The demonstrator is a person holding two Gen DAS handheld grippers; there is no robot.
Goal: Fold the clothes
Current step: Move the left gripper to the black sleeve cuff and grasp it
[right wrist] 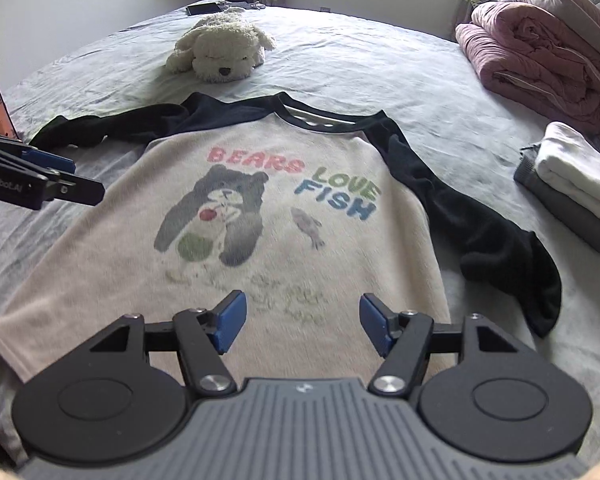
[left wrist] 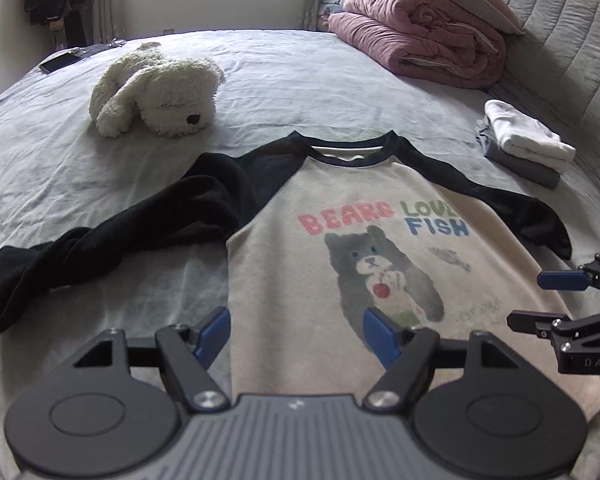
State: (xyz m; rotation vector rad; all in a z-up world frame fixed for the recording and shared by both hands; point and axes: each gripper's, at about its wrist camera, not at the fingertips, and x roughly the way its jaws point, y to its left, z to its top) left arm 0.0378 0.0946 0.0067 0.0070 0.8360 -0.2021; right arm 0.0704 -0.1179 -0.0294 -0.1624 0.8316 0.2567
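A cream shirt (left wrist: 380, 208) (right wrist: 284, 208) with black raglan sleeves and a bear print lies face up and flat on the grey bed, its collar at the far end. Its left sleeve (left wrist: 112, 236) trails out twisted; its right sleeve (right wrist: 480, 232) runs down beside the body. My left gripper (left wrist: 296, 328) (right wrist: 86, 182) hovers open over the shirt's lower left part, with nothing between its blue pads (left wrist: 214, 334). Over the lower right part, near the hem, my right gripper (right wrist: 302, 316) (left wrist: 528, 300) is open too, and holds nothing.
A white plush dog (left wrist: 156, 88) (right wrist: 224, 52) lies beyond the collar. A folded pink quilt (left wrist: 424, 36) (right wrist: 540, 52) sits at the far right by the grey headboard (left wrist: 572, 60). A stack of folded white and grey clothes (left wrist: 524, 144) (right wrist: 576, 184) rests right of the shirt. A phone (left wrist: 58, 63) lies at the far edge.
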